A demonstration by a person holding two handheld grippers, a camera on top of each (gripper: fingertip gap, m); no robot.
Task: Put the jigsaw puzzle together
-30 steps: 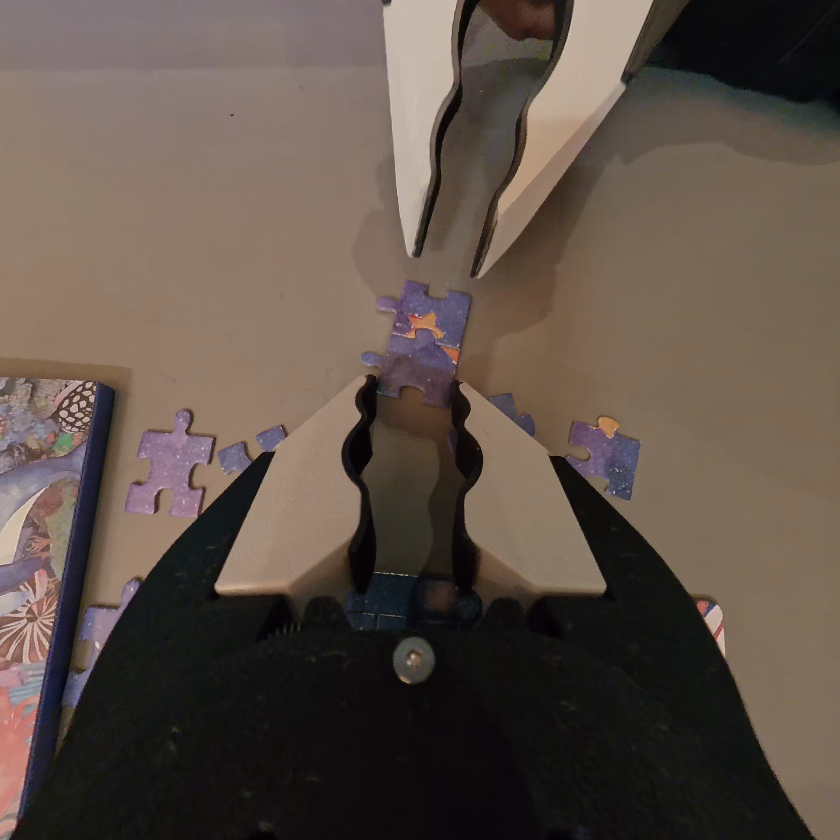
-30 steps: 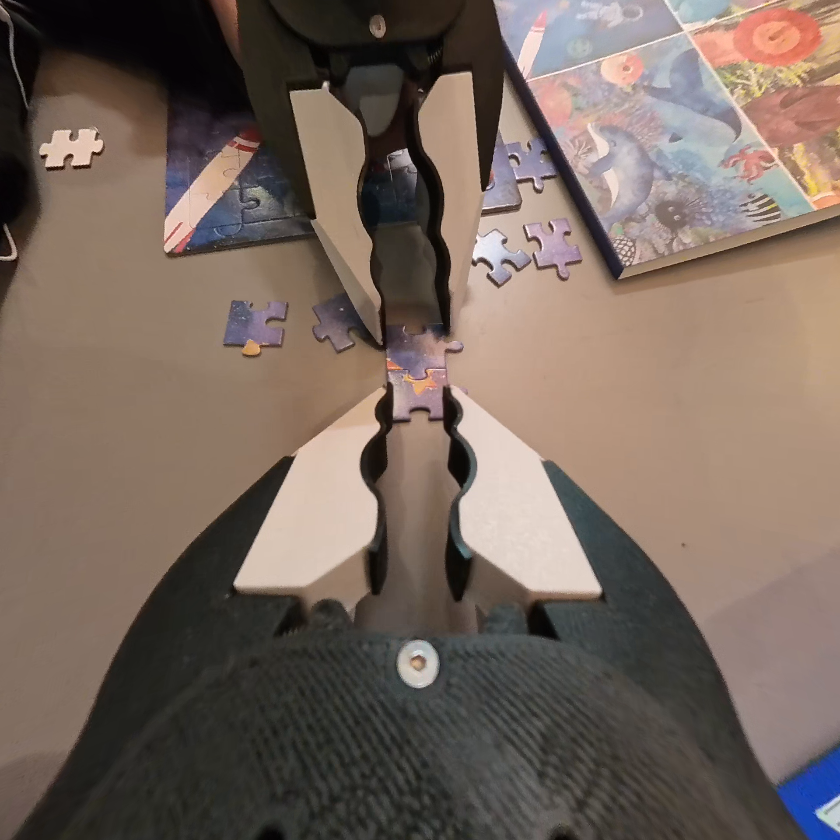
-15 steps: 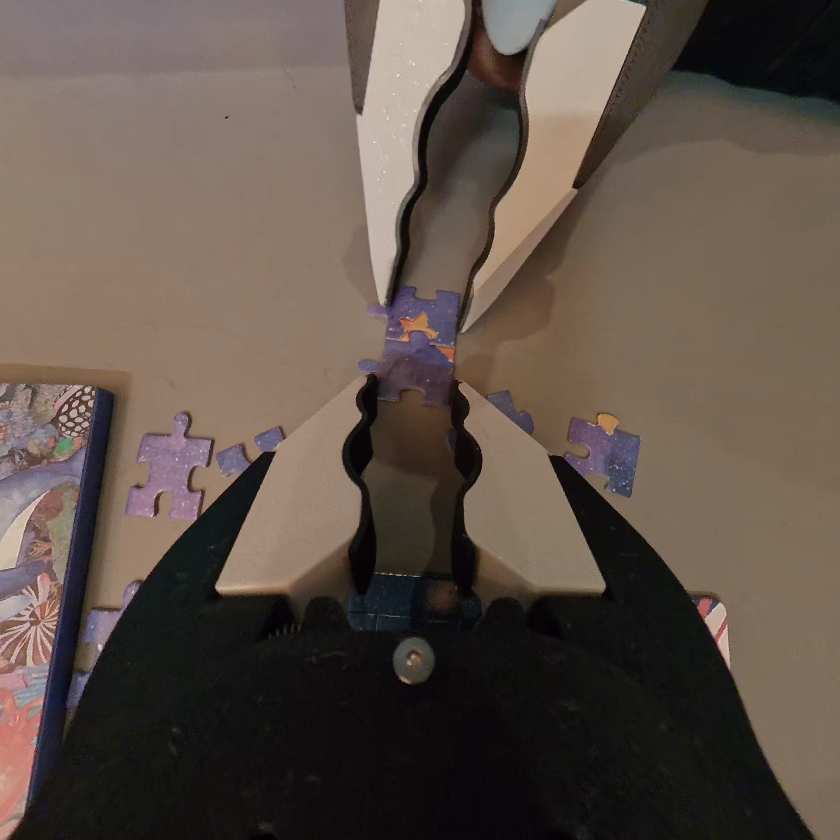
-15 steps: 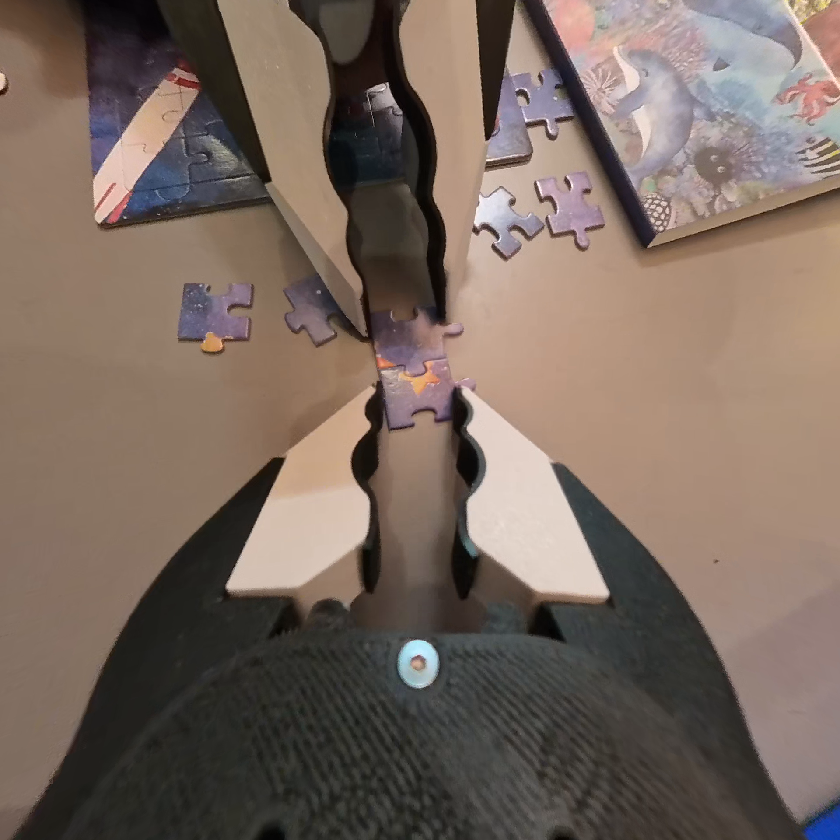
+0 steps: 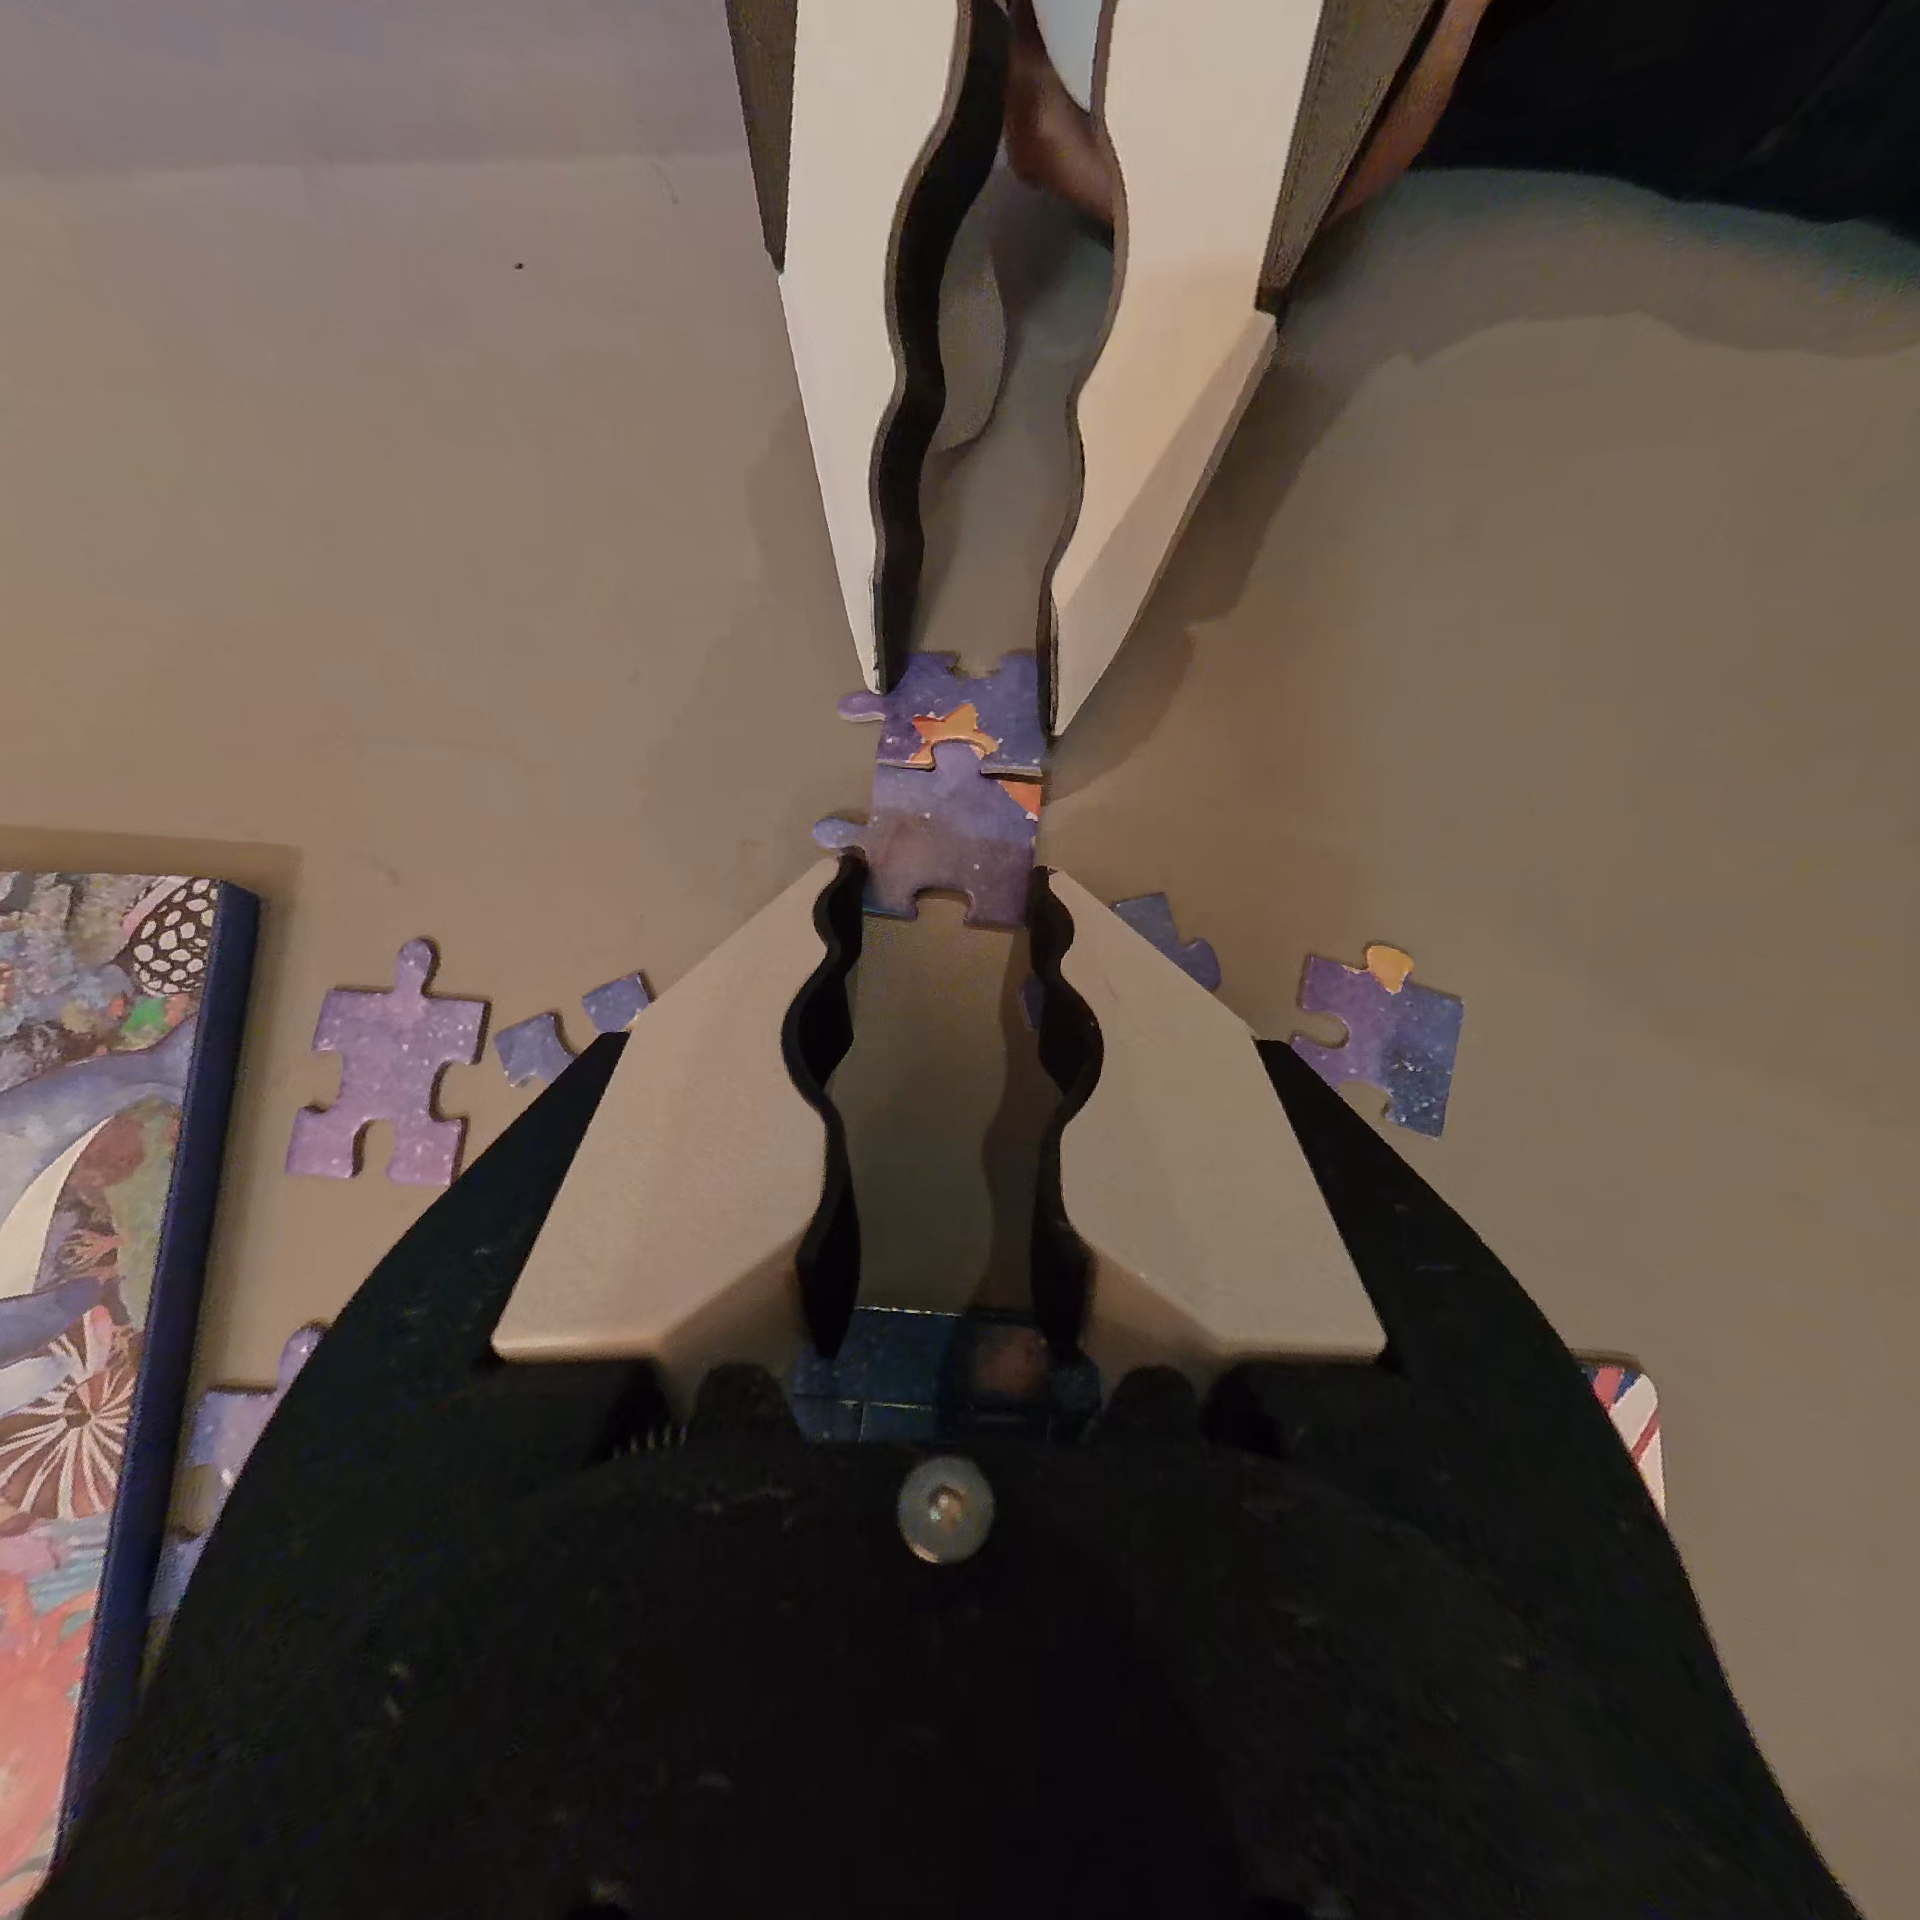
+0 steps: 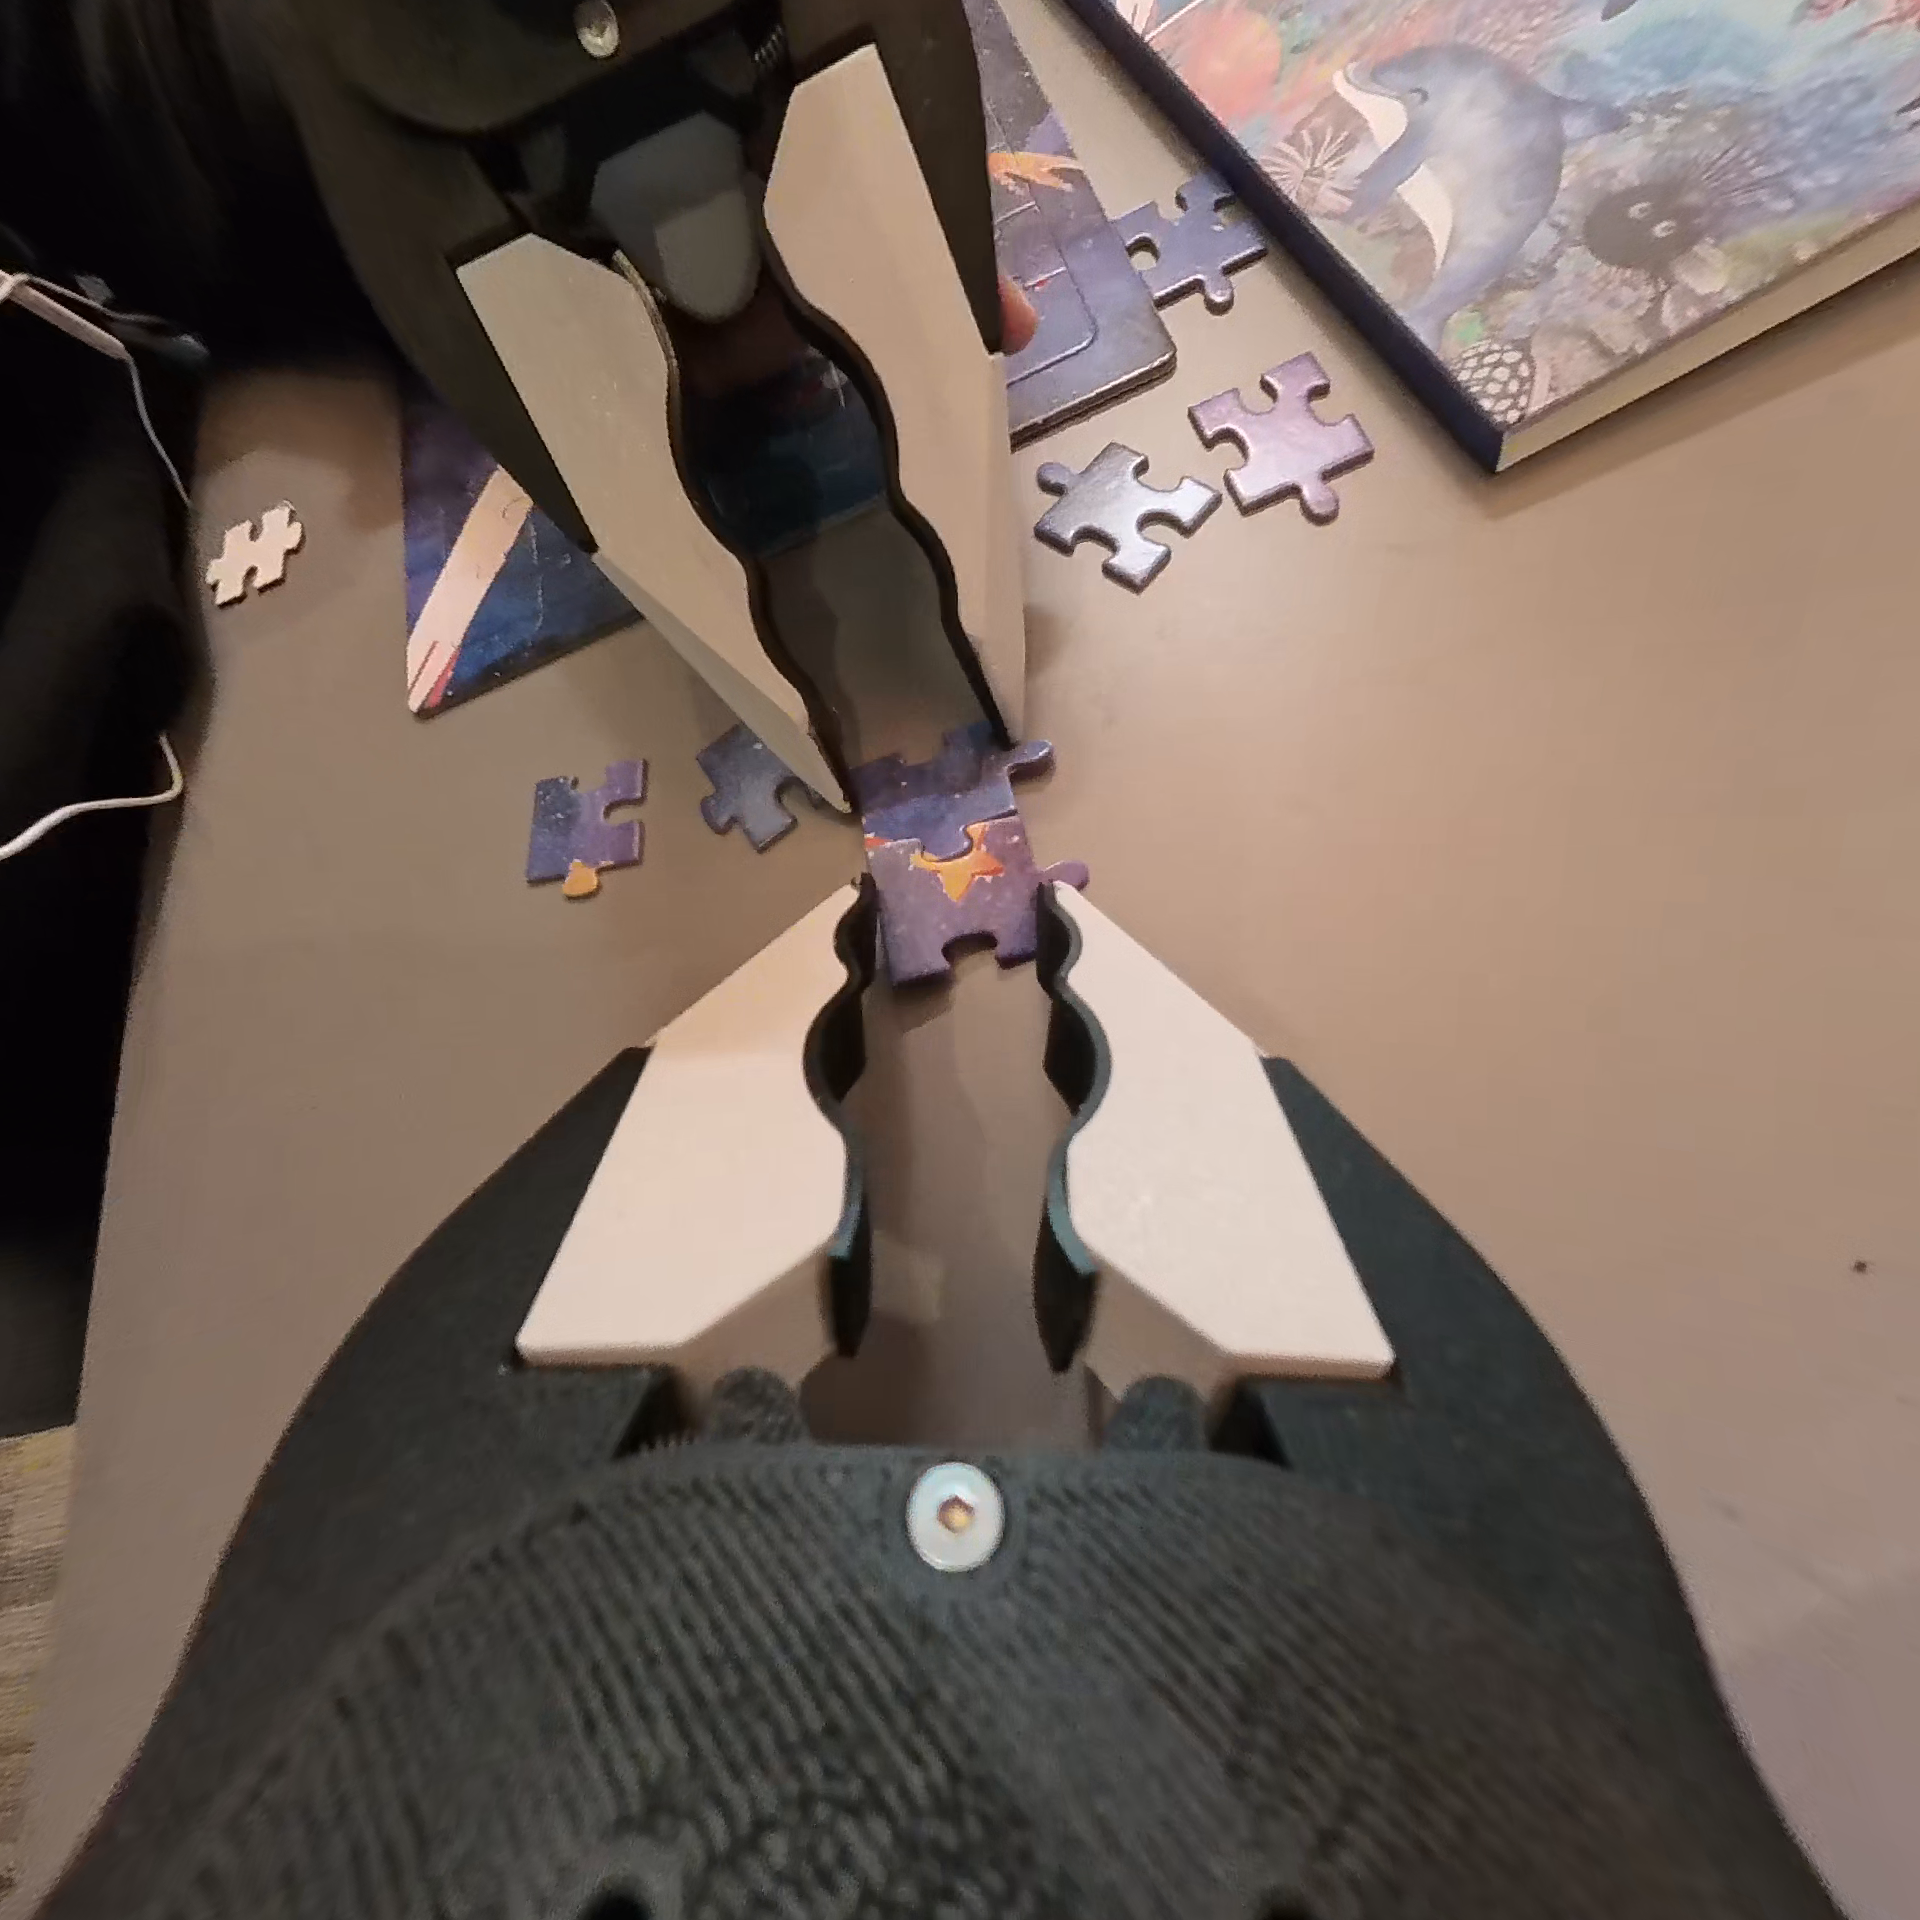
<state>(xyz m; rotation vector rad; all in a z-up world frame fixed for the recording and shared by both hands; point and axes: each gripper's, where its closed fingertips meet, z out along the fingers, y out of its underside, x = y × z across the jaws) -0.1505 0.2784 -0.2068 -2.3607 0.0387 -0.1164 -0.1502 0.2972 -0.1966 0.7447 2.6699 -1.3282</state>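
Two purple jigsaw pieces lie joined on the tan table between my two grippers, which point at each other. My left gripper (image 5: pixel 943 875) is shut on the plain purple piece (image 5: pixel 951 847), clasping its sides. My right gripper (image 6: pixel 951 894) is shut on the piece with the orange star (image 6: pixel 961 904). In the left wrist view the right gripper (image 5: pixel 966 691) comes in from the top over the star piece (image 5: pixel 961 727). In the right wrist view the left gripper (image 6: pixel 923 769) comes in from the top onto the plain purple piece (image 6: pixel 935 784). The seam between the pieces looks slightly uneven.
Loose purple pieces (image 5: pixel 390 1070) (image 5: pixel 1387 1039) (image 6: pixel 587 821) (image 6: pixel 1127 509) lie either side of the left gripper. A partly built puzzle with a rocket (image 6: pixel 499 582) lies behind it. The colourful picture box (image 6: pixel 1558 208) (image 5: pixel 104 1143) lies beside it. A white face-down piece (image 6: pixel 255 551) and a white cable (image 6: pixel 104 343) are at the table edge. Less than 4 cm separates the two grippers' tips.
The right gripper has come in toward the left gripper and now clasps the star piece, which it stood clear of a second ago. The left gripper has held still.
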